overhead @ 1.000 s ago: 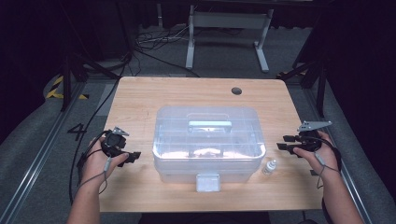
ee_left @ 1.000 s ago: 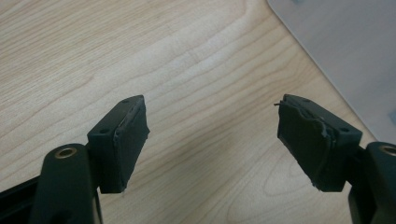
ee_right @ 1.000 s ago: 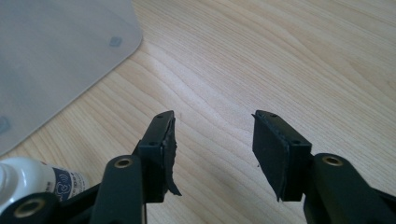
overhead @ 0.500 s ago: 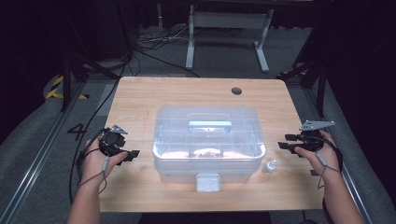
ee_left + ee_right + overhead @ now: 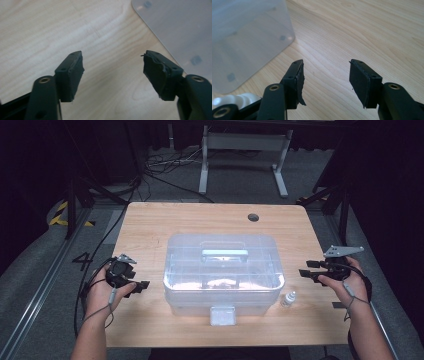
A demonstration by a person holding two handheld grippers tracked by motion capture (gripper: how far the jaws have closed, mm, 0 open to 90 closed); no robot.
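Though claws [image 5: 142,285] gape, box [image 5: 223,272] between.

Both tools black [image 5: 142,285] [image 5: 306,272]; brass-ringed screw holes at jaw bases; worn jaw pads; grey three-cornered top plates; trailing cables.

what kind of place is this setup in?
Likely a lab or recording studio: a bare wooden table ringed by dark drapes, loose cables on grey carpet, and a metal stand behind.

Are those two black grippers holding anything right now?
No. Both the left gripper and right gripper stand open over bare wooden table, nothing between them.
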